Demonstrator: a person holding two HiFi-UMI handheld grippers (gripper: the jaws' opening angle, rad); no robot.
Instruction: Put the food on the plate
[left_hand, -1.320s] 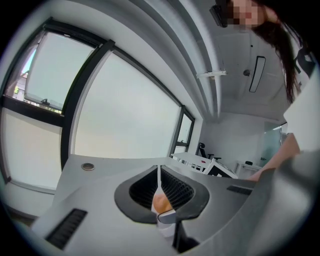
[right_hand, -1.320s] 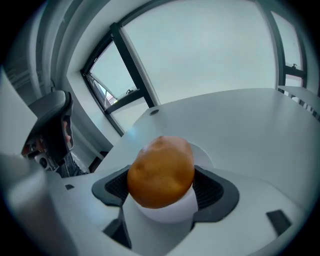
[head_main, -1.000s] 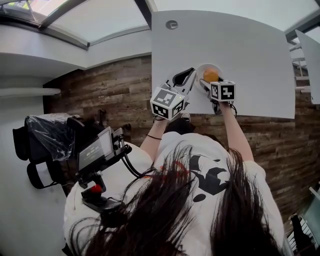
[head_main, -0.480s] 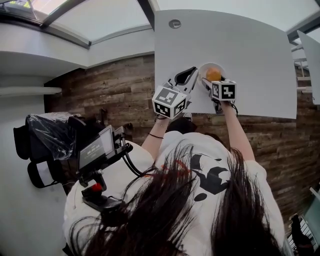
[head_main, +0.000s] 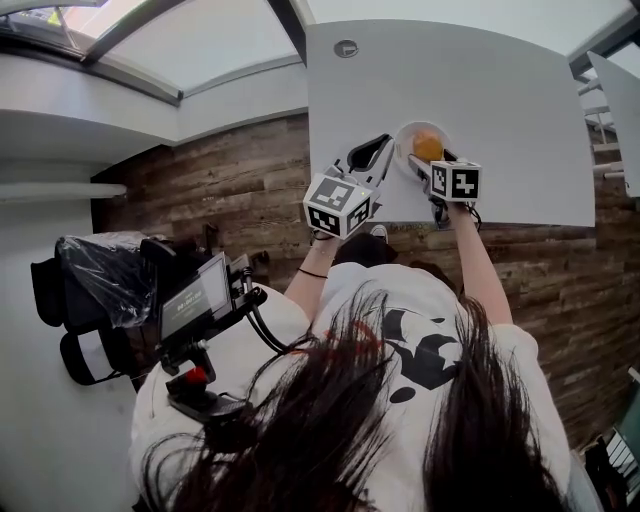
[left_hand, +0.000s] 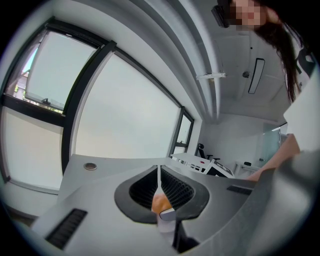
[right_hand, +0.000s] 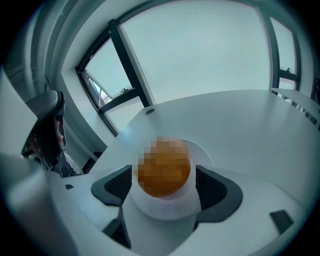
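A round orange piece of food (head_main: 428, 147) lies on a small white plate (head_main: 405, 138) near the front edge of the white table (head_main: 500, 90). My right gripper (head_main: 427, 164) is at the plate's near side and stands open. In the right gripper view its jaws (right_hand: 164, 189) flank the plate's (right_hand: 162, 207) near rim, with the food (right_hand: 164, 167) just ahead between them. My left gripper (head_main: 384, 144) hangs just left of the plate, its jaws (left_hand: 159, 176) shut on nothing. A bit of the food (left_hand: 159, 202) shows below its pads.
A round grommet (head_main: 345, 48) sits at the table's far left. A second white table (head_main: 620, 110) stands to the right. A camera rig with a screen (head_main: 195, 300) hangs at the person's left side. Wood flooring (head_main: 230, 190) lies below.
My right gripper has drawn back a little toward the table's front edge. The food stays on the plate and the left gripper has barely moved.
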